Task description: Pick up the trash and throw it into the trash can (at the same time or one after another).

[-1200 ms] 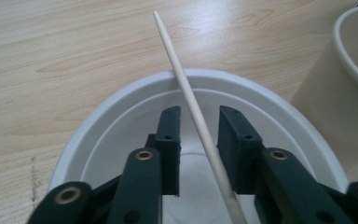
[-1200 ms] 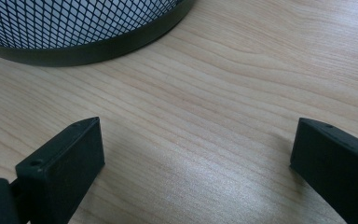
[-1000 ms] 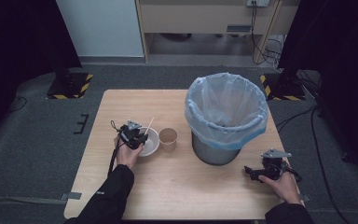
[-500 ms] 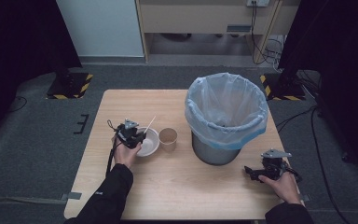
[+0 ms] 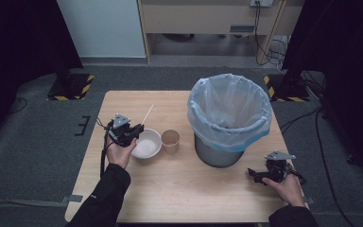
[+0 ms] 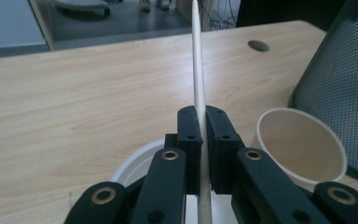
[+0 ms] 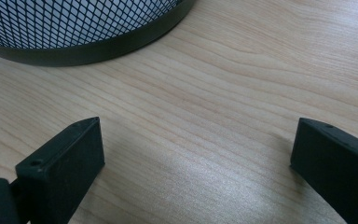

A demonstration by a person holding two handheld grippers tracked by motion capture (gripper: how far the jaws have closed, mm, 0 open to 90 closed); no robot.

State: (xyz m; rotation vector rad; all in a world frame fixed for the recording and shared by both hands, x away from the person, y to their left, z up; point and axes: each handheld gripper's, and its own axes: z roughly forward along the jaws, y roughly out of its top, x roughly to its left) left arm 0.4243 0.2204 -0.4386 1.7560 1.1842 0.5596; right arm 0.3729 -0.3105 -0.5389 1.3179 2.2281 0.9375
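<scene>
My left gripper is shut on a thin pale wooden stick, which slants up and away over the table; in the left gripper view the stick runs straight up between the closed jaws of the left gripper. Just right of that gripper stand a white bowl and a small paper cup, the paper cup empty. My right gripper rests on the table at the front right with its jaws wide apart and nothing between them, seen over bare wood in the right gripper view.
A mesh waste bin lined with a pale blue bag stands on the wooden table between the two hands; its base lies just ahead of the right gripper. A cable hole marks the far tabletop.
The left gripper has risen a little with the stick held in it, away from the bowl. The right hand has stayed where it was.
</scene>
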